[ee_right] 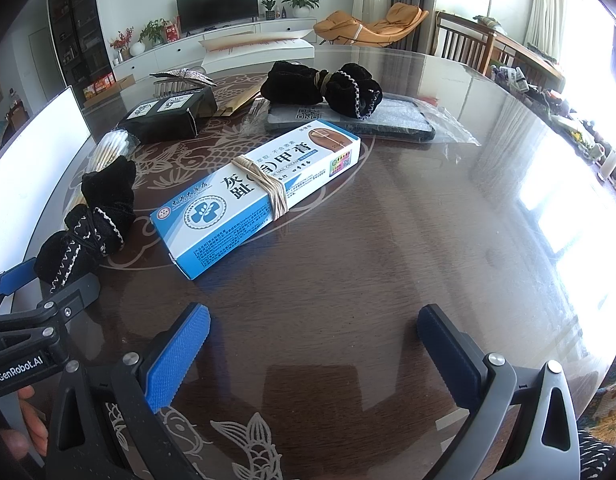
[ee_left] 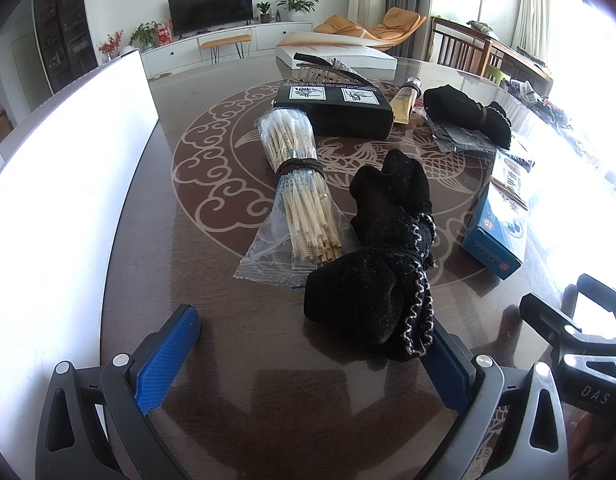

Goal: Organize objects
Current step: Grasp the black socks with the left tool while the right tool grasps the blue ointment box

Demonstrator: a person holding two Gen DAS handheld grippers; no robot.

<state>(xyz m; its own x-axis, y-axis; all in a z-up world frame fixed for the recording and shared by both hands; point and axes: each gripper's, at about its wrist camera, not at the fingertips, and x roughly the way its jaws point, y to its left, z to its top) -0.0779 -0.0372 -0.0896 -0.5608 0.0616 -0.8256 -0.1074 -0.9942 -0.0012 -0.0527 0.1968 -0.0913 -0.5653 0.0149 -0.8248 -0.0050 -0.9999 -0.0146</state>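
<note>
From your left wrist camera, your left gripper [ee_left: 308,356] is spread wide over the dark brown glass-topped table with the pale fish-and-cloud inlay [ee_left: 148,280]. Its blue ribbed fingers [ee_left: 168,356] hold nothing. The near end of the black knitted sock bundle with zigzag trim [ee_left: 383,252] lies between them, against or just over the right-hand finger; you can't quite tell whether it touches. Just to the sock's left lies the clear plastic bag of pale wooden cotton swabs tied with a dark band [ee_left: 300,188]. Beyond that sits the black rectangular box with two white labels [ee_left: 335,110], with a grey glittery hair clip [ee_left: 331,66] behind it. A second black sock bundle [ee_left: 467,114] rests far right on a dark flat packet, and the blue-and-white cardboard medicine box [ee_left: 499,216] lies right of the near sock. A white panel [ee_left: 68,168] stands along the table's left edge.

From your right wrist camera, your right gripper [ee_right: 313,356] is equally wide open and empty above bare tabletop. The blue-and-white box, bound with pale rubber bands, lies ahead, well clear of the fingers. The near sock bundle sits far left beside your left gripper's frame, and the second sock bundle lies at the back on the dark flat packet in clear wrapping [ee_right: 395,120]
</note>
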